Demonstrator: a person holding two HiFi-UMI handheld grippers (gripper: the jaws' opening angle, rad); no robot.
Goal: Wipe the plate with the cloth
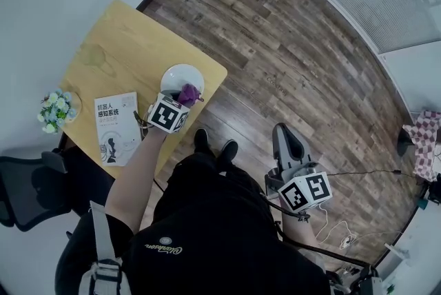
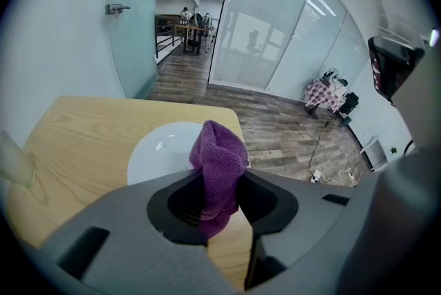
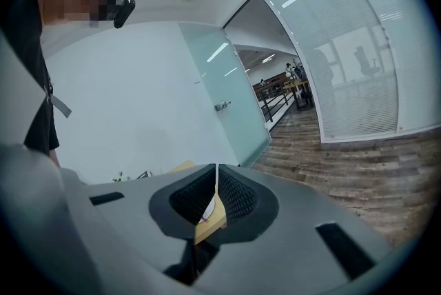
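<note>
- A small pot of flowers (image 1: 55, 109) stands at the 8 o'clock end of the wooden table (image 1: 131, 45). A book (image 1: 116, 127) lies just beside it towards 4 o'clock. Only the head view shows these two.
- The person's bare left forearm (image 1: 134, 173) reaches up from 7 o'clock to the table's near edge and ends at the left gripper (image 2: 220, 183).
- The left gripper view shows this gripper's jaws clamped on a bunched purple cloth (image 2: 219, 163) that stands upright between them.
- The white plate (image 2: 165, 149) lies on the table behind the cloth. In the head view the cloth sits at the plate's 5 o'clock rim; whether the two touch I cannot tell.
- The right gripper (image 1: 288, 142) is held low beside the person's right side, over the wooden floor (image 1: 296, 38) and well apart from the table, pointing towards 11 o'clock.
- The right gripper view shows its jaws pressed together on nothing, with a sliver of table and plate in the slit. It alone shows the frosted glass door (image 3: 227, 94).
</note>
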